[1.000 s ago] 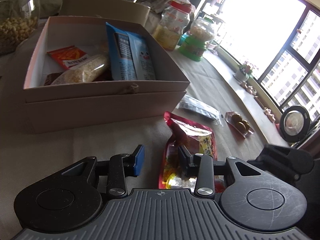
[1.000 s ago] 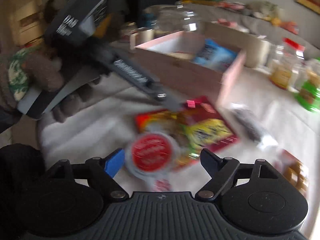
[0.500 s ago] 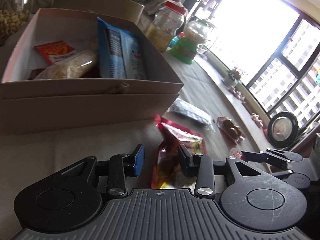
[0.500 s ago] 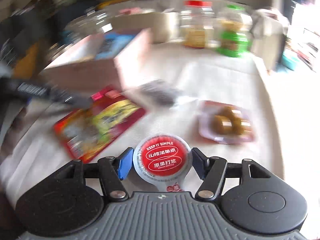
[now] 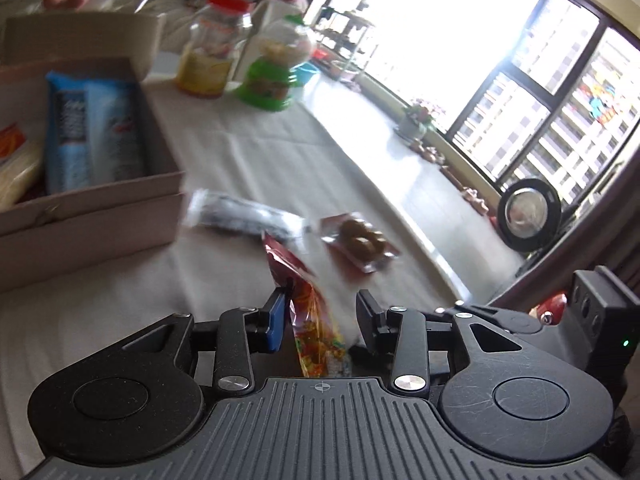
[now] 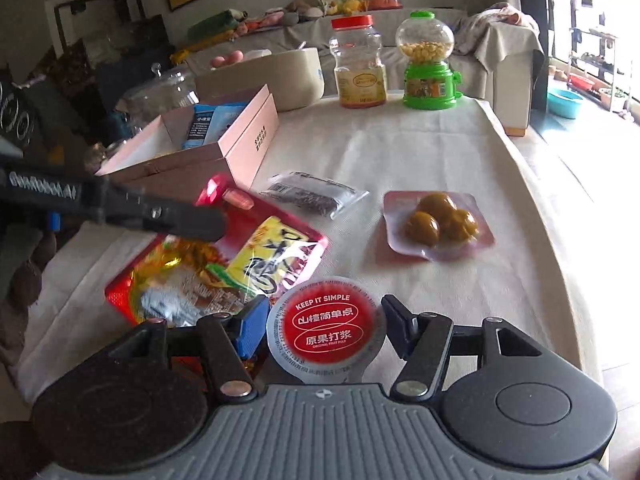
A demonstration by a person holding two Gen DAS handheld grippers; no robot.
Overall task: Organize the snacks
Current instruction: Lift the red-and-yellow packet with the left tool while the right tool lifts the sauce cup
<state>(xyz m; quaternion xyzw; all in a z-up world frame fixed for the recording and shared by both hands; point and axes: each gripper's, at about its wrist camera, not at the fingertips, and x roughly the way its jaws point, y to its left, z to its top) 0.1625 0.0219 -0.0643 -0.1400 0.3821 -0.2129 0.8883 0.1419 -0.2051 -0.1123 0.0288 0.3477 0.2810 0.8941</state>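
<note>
Red-lidded, the round cup (image 6: 326, 328) sits between the closing jaws of the right gripper (image 6: 322, 328), pads against its rim, angled down over the cloth-covered table (image 6: 420, 152). Only the right view shows the left gripper (image 5: 320, 320) reaching over the red snack bag (image 6: 224, 264) near the pink box (image 6: 224, 152). Its own view shows that bag (image 5: 312, 320) edge-on, crumpled between half-parted jaws; whether they grip it I cannot tell.

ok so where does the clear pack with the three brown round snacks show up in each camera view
Left wrist view: the clear pack of brown snacks lies right of centre on the cloth, beyond the raised red bag.
Right wrist view: the same pack lies right of centre, flat on the cloth, apart from the other packets.
Shared landmark: the green candy dispenser, at the table's far end in both views.
</note>
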